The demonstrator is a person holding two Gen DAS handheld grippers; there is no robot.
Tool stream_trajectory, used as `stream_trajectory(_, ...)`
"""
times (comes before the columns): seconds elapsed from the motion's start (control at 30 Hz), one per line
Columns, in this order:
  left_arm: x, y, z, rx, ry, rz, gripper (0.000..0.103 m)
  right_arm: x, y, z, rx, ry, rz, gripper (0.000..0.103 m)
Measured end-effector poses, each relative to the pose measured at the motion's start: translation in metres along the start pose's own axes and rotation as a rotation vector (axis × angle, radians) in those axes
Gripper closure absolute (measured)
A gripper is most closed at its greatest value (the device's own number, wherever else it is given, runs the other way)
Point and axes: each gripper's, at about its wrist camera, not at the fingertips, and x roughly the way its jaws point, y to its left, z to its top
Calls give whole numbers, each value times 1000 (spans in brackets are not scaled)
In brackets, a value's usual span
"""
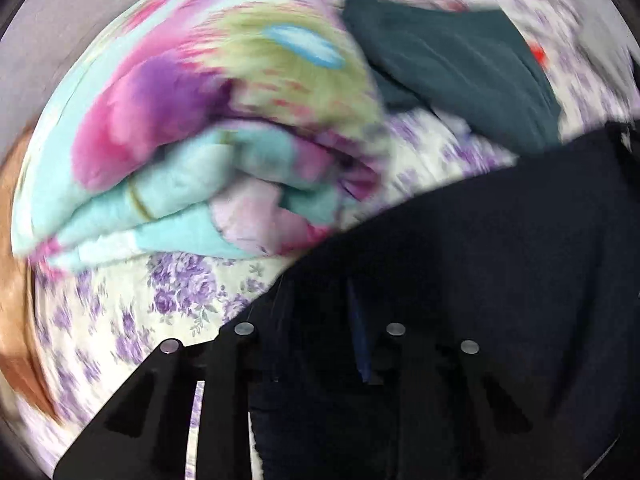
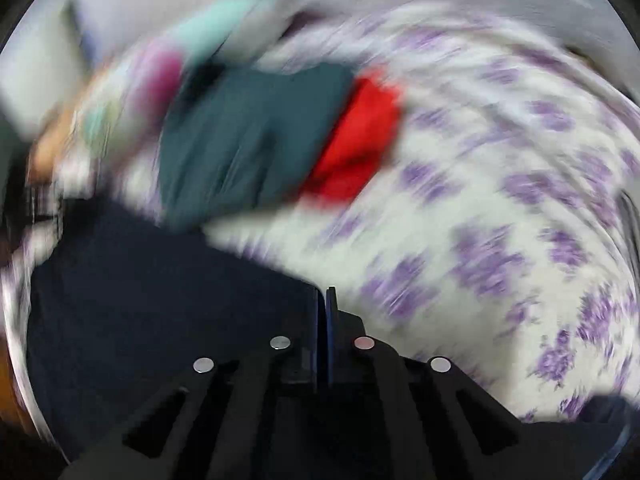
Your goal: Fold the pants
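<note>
Dark navy pants (image 1: 480, 260) lie on a purple-flowered bedsheet (image 1: 120, 320) and fill the lower right of the left wrist view. My left gripper (image 1: 320, 312) points down into them, its black fingers closed on a bunch of the dark cloth that fills the gap. In the blurred right wrist view the pants (image 2: 140, 280) spread across the lower left. Their edge runs right up to my right gripper (image 2: 323, 296), whose blue pads stand pressed together on that edge.
A folded teal garment (image 1: 460, 68) (image 2: 248, 140) lies beyond the pants, with a red garment (image 2: 356, 140) beside it. A thick folded floral blanket (image 1: 224, 112) sits on the left of the bed. The bedsheet (image 2: 480, 200) stretches off to the right. A brown edge (image 1: 12, 300) borders the bed.
</note>
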Motion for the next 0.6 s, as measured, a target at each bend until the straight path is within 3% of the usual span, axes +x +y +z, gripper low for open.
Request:
stream_trajectory(0.03,3,2,1,-20,5,-4,75,5,-4,1,21,-1,-94,89)
stream_trajectory(0.07,4,2,0,-9,8,-6,75,15,-6,-2,5,52,-145,77)
stream_trajectory(0.1,5,1,0,12,8,-7,75,32,-4,-8,-31,159,-152,74)
stream_trajectory(0.13,3,-1,-1,43,6,-13,72,39,1,-12,-70,196,-169,71)
stream_trajectory(0.17,2,-1,-1,59,5,-27,68,35,4,-12,-98,170,-187,66)
stream_trajectory(0.23,-1,2,-4,87,1,-61,66,16,8,-8,-76,77,-189,34)
stream_trajectory(0.3,-1,6,-4,122,3,-86,66,4,10,-4,-23,39,-134,34)
stream_trajectory(0.4,5,9,1,138,28,-128,68,-2,27,0,-68,14,-80,34)
stream_trajectory(0.43,7,12,3,146,33,-144,89,-2,35,3,-96,11,-60,34)
stream_trajectory(0.47,11,11,5,160,45,-165,95,-1,41,4,-124,18,-33,34)
stream_trajectory(0.6,15,11,2,163,75,-206,96,11,63,0,-246,71,-23,34)
